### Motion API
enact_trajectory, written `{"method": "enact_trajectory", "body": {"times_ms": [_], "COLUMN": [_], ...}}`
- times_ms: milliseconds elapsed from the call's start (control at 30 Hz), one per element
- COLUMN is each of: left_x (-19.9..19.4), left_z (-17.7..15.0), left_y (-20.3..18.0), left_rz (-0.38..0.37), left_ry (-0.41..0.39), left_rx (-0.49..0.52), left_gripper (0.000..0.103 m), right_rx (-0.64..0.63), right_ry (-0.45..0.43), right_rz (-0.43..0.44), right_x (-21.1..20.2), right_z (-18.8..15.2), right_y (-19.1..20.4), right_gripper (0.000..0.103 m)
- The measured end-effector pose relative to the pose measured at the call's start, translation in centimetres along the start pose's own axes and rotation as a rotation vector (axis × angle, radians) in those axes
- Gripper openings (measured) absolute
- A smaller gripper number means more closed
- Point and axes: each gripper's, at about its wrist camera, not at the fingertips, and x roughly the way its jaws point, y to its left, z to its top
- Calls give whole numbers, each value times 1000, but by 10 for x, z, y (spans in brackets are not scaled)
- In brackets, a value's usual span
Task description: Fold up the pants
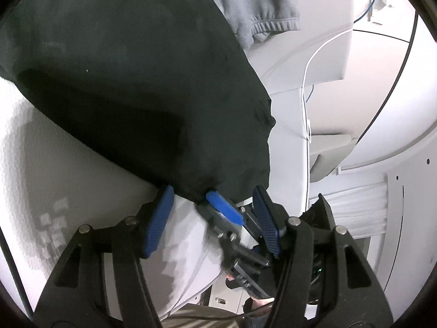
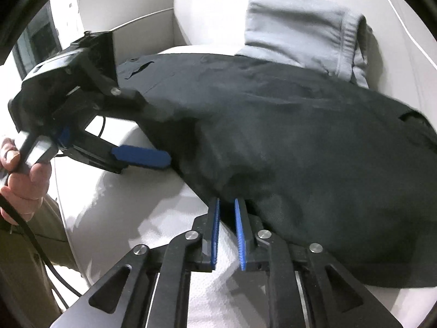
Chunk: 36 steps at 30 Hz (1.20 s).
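Black pants (image 1: 142,87) (image 2: 286,136) lie folded across a white cushioned surface (image 1: 68,177) (image 2: 123,205). My left gripper (image 1: 214,191) is open, its blue pads wide apart around the pants' near edge; it also shows in the right wrist view (image 2: 142,155). My right gripper (image 2: 226,201) has its pads close together on the pants' edge, with dark cloth between the tips. It shows in the left wrist view (image 1: 218,199) between the left fingers.
Folded grey sweatpants (image 1: 259,5) (image 2: 306,32) lie beyond the black pants, partly under them. A white cable (image 1: 307,87) and a blue cable (image 1: 374,2) run along the white furniture at the right. A hand (image 2: 19,169) holds the left gripper.
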Motion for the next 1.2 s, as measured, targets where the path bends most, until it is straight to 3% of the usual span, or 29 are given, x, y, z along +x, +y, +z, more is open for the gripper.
{"method": "enact_trajectory", "body": {"times_ms": [67,167,267,433,500,667,700,733,767,833,867,1000,1200], "left_x": [0,3,7,10,16,35,39,45,52,50,47,37,30], "left_z": [0,-1,-3,-2,3,17,19,22,25,24,24,26,33], "left_y": [-1,-1,-4,-5,-9,-16,-16,-17,-18,-14,-12,-15,-24], "left_rz": [-4,-13,-10,-43,-58,-34,-45,-65,-35,-36,-54,-133,-177], "left_ry": [6,27,41,44,20,14,6,14,28,-6,-13,-15,-26], "left_rx": [2,6,14,5,-5,10,7,17,31,13,-7,-28,-13], "left_gripper": [56,56,56,56,61,62,55,22,2,0,0,0,0], "right_rx": [-46,-56,24,72,77,78,77,74,72,41,2,-171,-241], "right_ry": [-1,-14,-45,-74,-97,-148,-150,-152,-143,-129,-120,-144,-270], "right_rz": [-7,-26,-13,-57,-76,-86,-86,-71,-60,-81,-98,-244,-340], "right_x": [2,4,3,0,-6,-20,-22,-24,-26,-34,-38,-52,-51], "right_z": [-3,1,8,10,13,17,17,15,14,6,1,-17,-6], "right_y": [8,9,-4,-11,-11,-6,-5,-4,-3,1,4,19,27], "right_gripper": [31,31,5,4,4,4,4,4,4,10,17,56,69]}}
